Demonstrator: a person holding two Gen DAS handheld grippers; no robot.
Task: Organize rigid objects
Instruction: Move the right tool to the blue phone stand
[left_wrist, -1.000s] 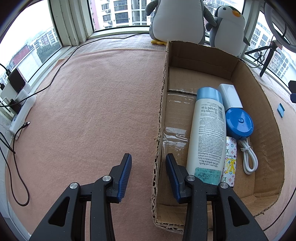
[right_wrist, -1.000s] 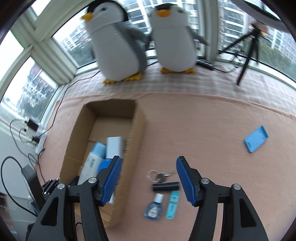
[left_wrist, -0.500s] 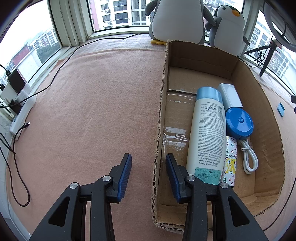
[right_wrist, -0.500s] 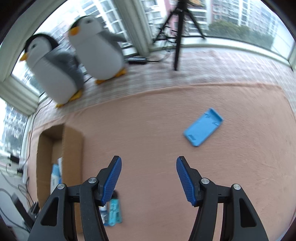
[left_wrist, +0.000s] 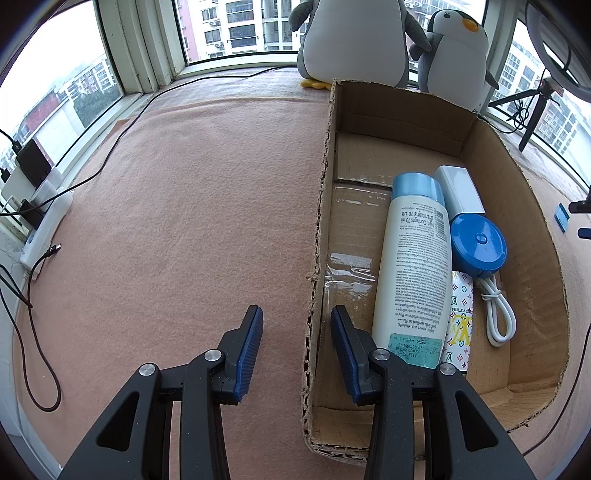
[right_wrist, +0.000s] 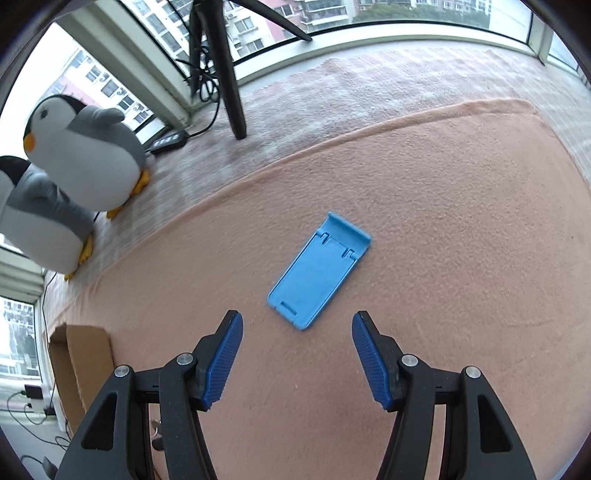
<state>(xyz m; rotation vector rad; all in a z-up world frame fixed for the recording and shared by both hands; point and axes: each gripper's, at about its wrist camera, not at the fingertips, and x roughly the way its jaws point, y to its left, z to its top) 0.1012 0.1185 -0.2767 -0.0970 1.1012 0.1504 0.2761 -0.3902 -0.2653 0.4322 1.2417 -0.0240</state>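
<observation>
A cardboard box lies on the pink felt, holding a white bottle with a blue cap, a white rectangular block, a round blue reel with a white cable, and a patterned item. My left gripper is open, its fingers straddling the box's left wall. In the right wrist view a flat blue phone stand lies on the felt just ahead of my open right gripper. The box shows at the left edge there.
Two plush penguins stand behind the box by the window. A tripod leg and a power strip sit beyond the felt's edge. Cables and a white power strip lie along the left side.
The right gripper swung right, away from the box and the small items, and closed in on the blue phone stand, which now sits between its fingers' line. The left gripper stayed put.
</observation>
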